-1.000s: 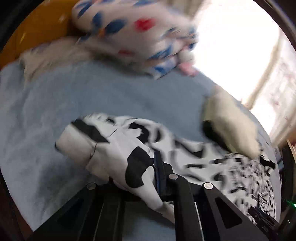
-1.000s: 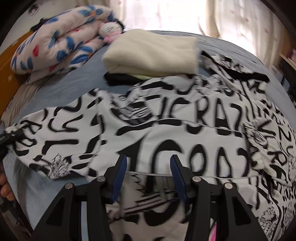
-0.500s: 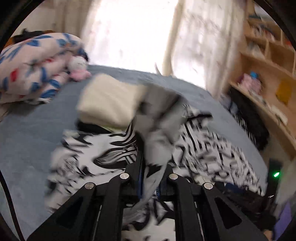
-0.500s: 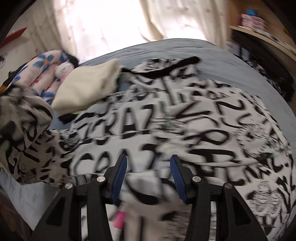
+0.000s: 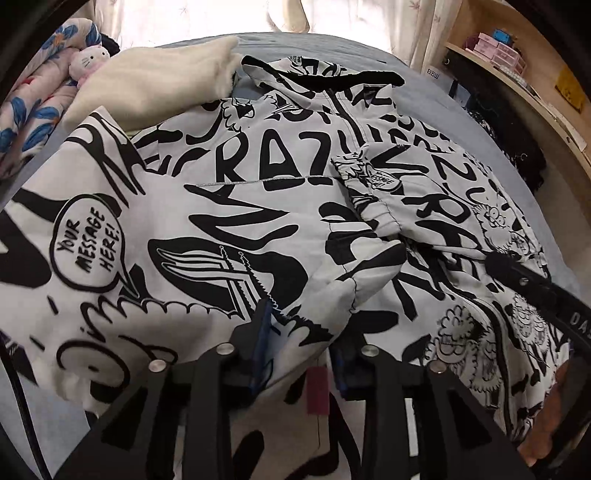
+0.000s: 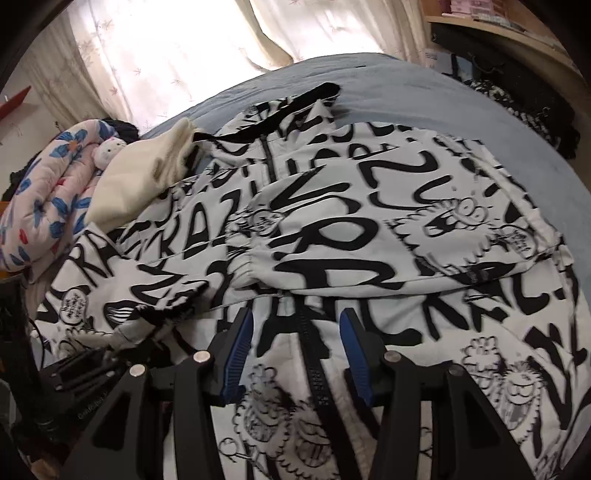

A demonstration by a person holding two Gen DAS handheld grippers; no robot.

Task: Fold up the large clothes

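L wrist view: black-and-white printed jacket is seen spread on the blue bed, one sleeve laid over its front. Left gripper: jaws just been opening, part apart, cloth lying loose between, not pinched. R wrist view: right gripper is held half apart above the zip, nothing gripped; cream folded blanket is seen by the collar.

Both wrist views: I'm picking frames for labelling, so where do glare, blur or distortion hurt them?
Left wrist view: the curtained window is blown out, the fisheye bends the bed edge, and the jacket print reads sharp. Right wrist view: the same window glare, and the jacket's lettering is softer toward the right edge.
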